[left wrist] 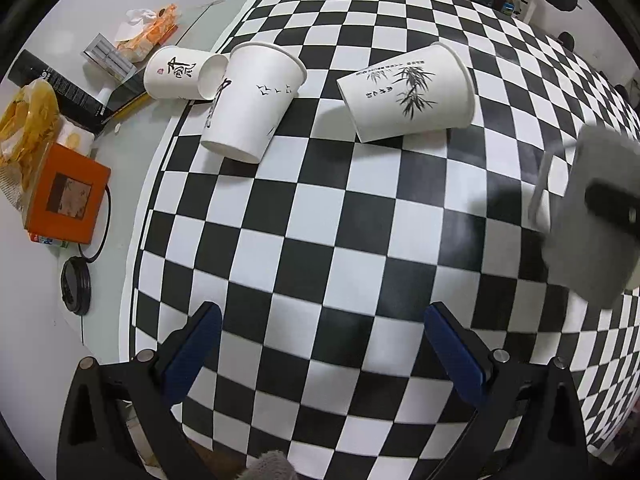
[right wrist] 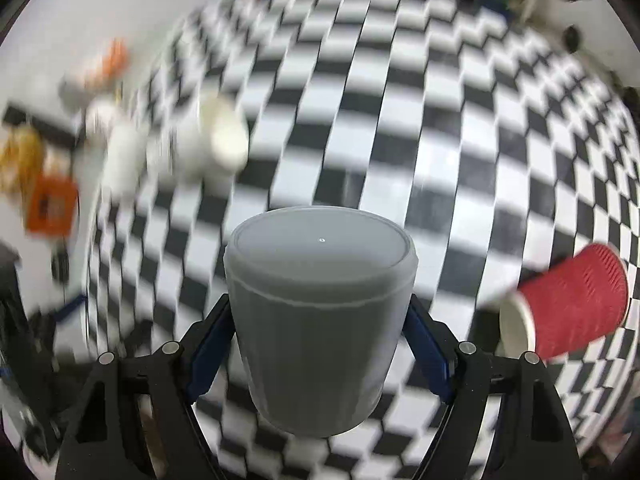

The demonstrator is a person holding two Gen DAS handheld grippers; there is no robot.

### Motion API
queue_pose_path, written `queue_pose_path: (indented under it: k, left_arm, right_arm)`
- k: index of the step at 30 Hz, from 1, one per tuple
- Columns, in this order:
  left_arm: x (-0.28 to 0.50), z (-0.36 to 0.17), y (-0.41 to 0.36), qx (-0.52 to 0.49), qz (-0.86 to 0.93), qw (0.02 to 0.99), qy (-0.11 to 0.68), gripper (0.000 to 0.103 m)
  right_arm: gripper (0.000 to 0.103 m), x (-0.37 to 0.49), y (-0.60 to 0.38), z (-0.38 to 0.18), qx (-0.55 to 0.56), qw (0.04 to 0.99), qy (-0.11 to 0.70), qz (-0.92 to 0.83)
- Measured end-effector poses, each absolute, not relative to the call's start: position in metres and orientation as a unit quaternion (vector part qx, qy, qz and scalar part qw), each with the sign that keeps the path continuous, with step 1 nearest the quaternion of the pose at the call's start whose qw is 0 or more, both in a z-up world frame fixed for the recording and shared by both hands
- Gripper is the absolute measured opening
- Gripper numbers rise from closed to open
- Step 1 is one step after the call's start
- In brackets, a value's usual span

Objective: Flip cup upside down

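My right gripper point(right wrist: 318, 340) is shut on a grey cup point(right wrist: 320, 312), which it holds above the checkered cloth point(right wrist: 400, 140) with the flat closed base facing up and away. The same grey cup point(left wrist: 592, 216) shows blurred at the right edge of the left wrist view, off the cloth. My left gripper point(left wrist: 322, 344) is open and empty over the checkered cloth point(left wrist: 320, 220). Three white paper cups lie on their sides at the far side: one with bamboo print point(left wrist: 408, 96), one with bird marks point(left wrist: 252, 100), one with red and black writing point(left wrist: 176, 74).
A red ribbed paper cup point(right wrist: 572, 300) lies on its side on the cloth at the right. Left of the cloth stand an orange box point(left wrist: 66, 196), snack bags point(left wrist: 28, 128), a black box point(left wrist: 56, 84) and a coiled black cable point(left wrist: 76, 284).
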State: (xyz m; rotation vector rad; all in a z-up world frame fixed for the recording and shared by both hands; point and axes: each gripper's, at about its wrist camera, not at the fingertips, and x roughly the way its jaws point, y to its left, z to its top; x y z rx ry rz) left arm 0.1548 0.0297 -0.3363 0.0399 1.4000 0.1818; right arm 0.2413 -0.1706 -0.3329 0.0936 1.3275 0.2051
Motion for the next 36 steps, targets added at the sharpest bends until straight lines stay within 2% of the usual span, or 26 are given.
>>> queue_pose_path:
  k: [3,9,17,21,26,36]
  left_arm:
    - [0.158,-0.344,0.029,0.021,0.081,0.758,0.647,0.103]
    - [0.151,-0.348,0.024,0.025,0.069,0.761,0.644,0.103]
    - [0.133,-0.337,0.016,0.028,0.058,0.779,0.623,0.103]
    - [0.122,-0.322,0.01,0.026,0.049,0.791,0.609,0.103]
    - [0.108,-0.293,0.002,0.032,0.034,0.807,0.588,0.103]
    - [0.066,-0.178,-0.026,0.041,-0.015,0.85,0.524,0.103]
  right_arm:
    - [0.083,0.235,-0.168,-0.335,0.053,0.829,0.552,0.073]
    - [0.083,0.19,-0.154,-0.344,0.014,0.868,0.492,0.066]
    - [0.085,0.154,-0.16,-0.364,0.001,0.851,0.523,0.046]
    - [0.094,0.133,-0.176,-0.358,0.014,0.848,0.53,0.018]
    - [0.103,0.103,-0.198,-0.333,0.037,0.848,0.528,-0.025]
    - [0.103,0.05,-0.223,-0.217,0.032,0.854,0.508,-0.108]
